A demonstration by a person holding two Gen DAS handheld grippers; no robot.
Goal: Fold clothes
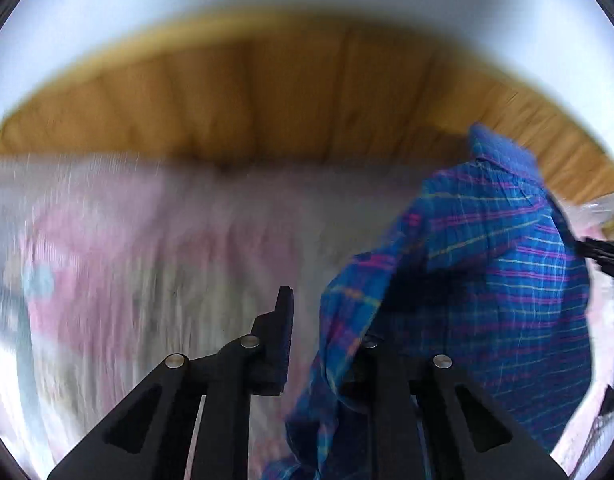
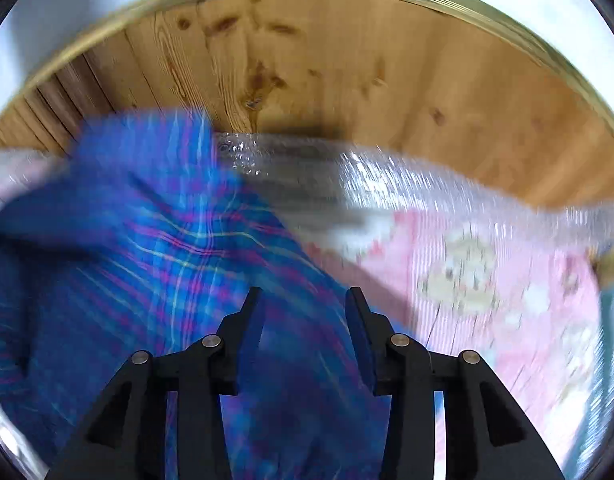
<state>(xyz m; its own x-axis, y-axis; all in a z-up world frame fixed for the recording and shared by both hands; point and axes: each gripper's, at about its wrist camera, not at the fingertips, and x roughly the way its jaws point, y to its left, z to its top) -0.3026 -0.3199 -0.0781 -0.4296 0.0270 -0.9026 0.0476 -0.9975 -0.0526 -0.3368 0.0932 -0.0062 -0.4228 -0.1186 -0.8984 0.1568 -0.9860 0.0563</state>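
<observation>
— Black fingers of the left gripper (image 1: 327,320) fill the bottom of the left wrist view. One finger stands bare; the other is draped under the blue plaid garment (image 1: 479,280). What do you make of its grip?

— Spread apart, I'd say: there is a wide gap between the bare finger and the covered one. Whether cloth is pinched anywhere I cannot tell, since the fabric hides the right-hand finger.

— And the right gripper (image 2: 305,308)?

— Released too. Both blue-padded fingers (image 2: 251,332) stand apart in the right wrist view, with the garment (image 2: 147,260) lying between and beneath them, not clamped.

— Where does the garment sit overall?

— Bunched and raised in a crumpled heap, blue with pink and yellow stripes. From the left camera it lies on the right; from the right camera it lies on the left and runs down under the fingers. So it is between the two grippers.

— Underneath?

— A pink patterned bedcover (image 2: 507,300) with pale cartoon figures, blurred in both views. A strip of shiny clear plastic (image 2: 387,176) runs along its far edge.

— Beyond that?

— A wooden panelled wall (image 2: 327,60), knots visible, with a pale surface above. A dark tool tip (image 1: 605,256) pokes in at the right edge of the left view, just beside the garment.
</observation>
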